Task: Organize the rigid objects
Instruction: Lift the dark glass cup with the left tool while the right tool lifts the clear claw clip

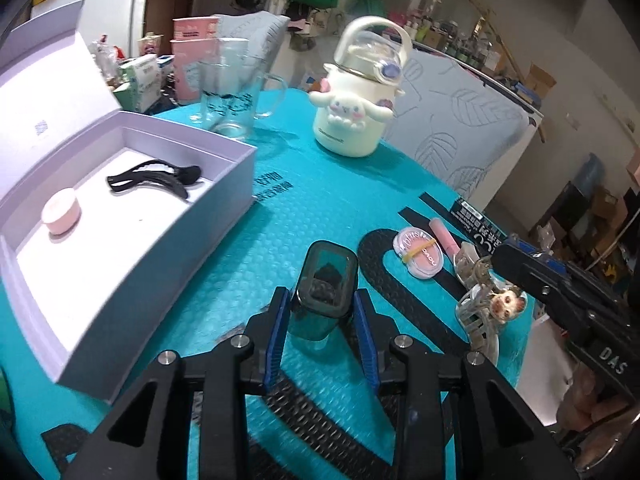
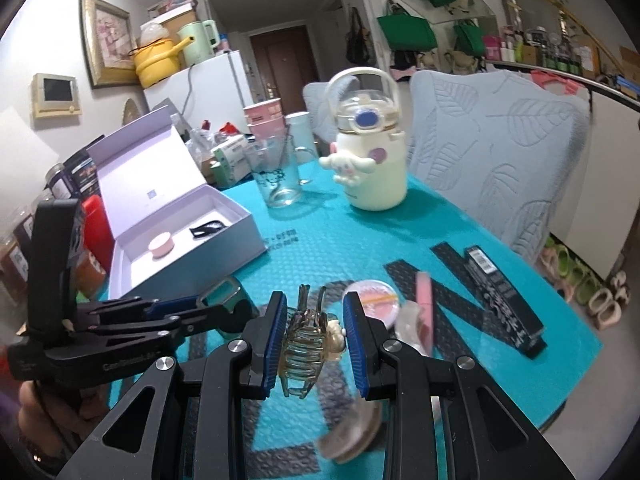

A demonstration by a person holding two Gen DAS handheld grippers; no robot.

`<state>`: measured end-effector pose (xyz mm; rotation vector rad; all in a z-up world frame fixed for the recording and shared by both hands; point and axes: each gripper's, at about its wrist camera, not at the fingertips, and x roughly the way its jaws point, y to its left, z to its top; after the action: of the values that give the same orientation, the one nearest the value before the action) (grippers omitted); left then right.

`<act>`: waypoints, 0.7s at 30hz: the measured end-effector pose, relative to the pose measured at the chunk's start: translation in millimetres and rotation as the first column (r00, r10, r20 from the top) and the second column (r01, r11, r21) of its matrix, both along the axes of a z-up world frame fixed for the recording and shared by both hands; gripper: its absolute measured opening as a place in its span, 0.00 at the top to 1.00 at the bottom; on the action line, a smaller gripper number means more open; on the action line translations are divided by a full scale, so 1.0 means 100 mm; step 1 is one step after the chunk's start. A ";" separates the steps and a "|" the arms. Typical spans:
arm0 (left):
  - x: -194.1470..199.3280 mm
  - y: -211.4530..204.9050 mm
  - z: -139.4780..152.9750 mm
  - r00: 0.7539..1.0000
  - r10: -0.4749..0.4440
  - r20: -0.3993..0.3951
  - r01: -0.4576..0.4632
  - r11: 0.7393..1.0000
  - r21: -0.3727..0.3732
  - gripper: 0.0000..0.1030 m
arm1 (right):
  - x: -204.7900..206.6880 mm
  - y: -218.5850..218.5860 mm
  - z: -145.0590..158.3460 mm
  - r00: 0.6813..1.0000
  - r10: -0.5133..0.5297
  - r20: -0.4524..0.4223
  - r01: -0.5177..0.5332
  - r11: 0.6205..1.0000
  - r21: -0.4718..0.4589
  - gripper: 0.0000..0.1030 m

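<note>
Two grips in hand at once: left gripper clamped on the dark case, blue pads pressing both its sides, case upright and low over the teal mat; right gripper closed on the clear claw clip, held off the mat with the teeth pointing back toward the camera.

Likely step: carrying both to the open box at the left. Best done one at a time, left first, being nearer. Worth lifting the case high enough to pass the near wall before moving across, then lowering into bare floor between the pink jar and the black clip, which already lie inside. Worth keeping it level while releasing, since a tall narrow thing may tip. Same for the claw clip: springy, uneven in shape, so apt to twist in the pads; no extra squeeze, slow release close to the floor.

Around, still on the mat: round blush compact, pink tube, black carton at the right edge, and a blurred clear piece beneath the right gripper, too smeared to name. Farther back, glass mug and white bottle, well apart from the path.

In the way: the raised lid behind the box, limiting approach from the far side, and the two grippers close together, so risk of knocking each other if both swing left together.
</note>
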<state>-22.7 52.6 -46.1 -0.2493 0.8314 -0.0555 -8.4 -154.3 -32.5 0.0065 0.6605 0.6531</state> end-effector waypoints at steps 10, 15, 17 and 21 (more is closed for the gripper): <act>-0.35 0.23 0.19 0.993 0.115 0.026 -0.116 0.993 0.016 0.69 | -0.08 0.36 0.06 0.989 0.148 0.011 -0.148 0.989 0.019 0.72; -0.54 0.33 0.27 0.981 0.191 0.042 -0.192 0.980 0.045 0.69 | -0.14 0.54 0.08 0.974 0.225 0.017 -0.226 0.974 0.029 0.72; -0.62 0.37 0.29 0.976 0.214 0.045 -0.216 0.975 0.042 0.69 | -0.17 0.60 0.08 0.967 0.255 0.018 -0.256 0.966 0.033 0.72; -0.75 0.42 0.34 0.967 0.249 0.054 -0.252 0.967 0.046 0.69 | -0.24 0.71 0.09 0.953 0.302 0.019 -0.303 0.952 0.041 0.72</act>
<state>-97.3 94.9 -12.6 -0.3009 0.7470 0.1970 -32.6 -83.4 -23.2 -0.0595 0.6404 0.9631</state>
